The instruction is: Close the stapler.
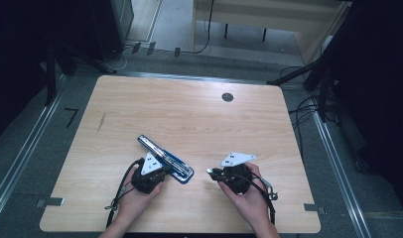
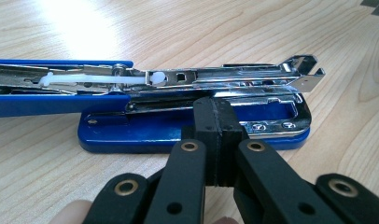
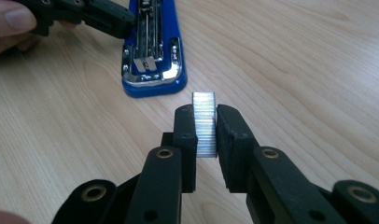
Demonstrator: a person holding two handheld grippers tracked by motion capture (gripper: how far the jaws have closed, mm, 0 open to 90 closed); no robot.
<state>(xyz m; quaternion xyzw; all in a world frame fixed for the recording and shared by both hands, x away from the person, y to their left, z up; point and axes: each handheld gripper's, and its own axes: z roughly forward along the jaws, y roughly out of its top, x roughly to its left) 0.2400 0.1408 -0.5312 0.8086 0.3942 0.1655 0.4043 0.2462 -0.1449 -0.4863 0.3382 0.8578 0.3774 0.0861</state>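
A blue stapler (image 1: pixel 166 158) lies opened flat on the wooden table (image 1: pixel 189 114), its chrome staple channel (image 2: pixel 215 77) facing up. My left gripper (image 2: pixel 218 114) is shut, and its tips rest against the stapler's side near the chrome front end. From the right gripper view the left gripper (image 3: pixel 124 21) touches the stapler (image 3: pixel 152 51) from the left. My right gripper (image 3: pixel 205 126) is shut on a silvery strip of staples (image 3: pixel 204 121), held upright a short way in front of the stapler's nose. From above, the right gripper (image 1: pixel 210 172) sits to the right of the stapler.
A dark round hole (image 1: pixel 227 97) sits in the table near the back right. Cables (image 1: pixel 308 106) and stand legs lie on the floor beyond the table's right and far edges. A person's hands (image 1: pixel 249 198) come in over the front edge.
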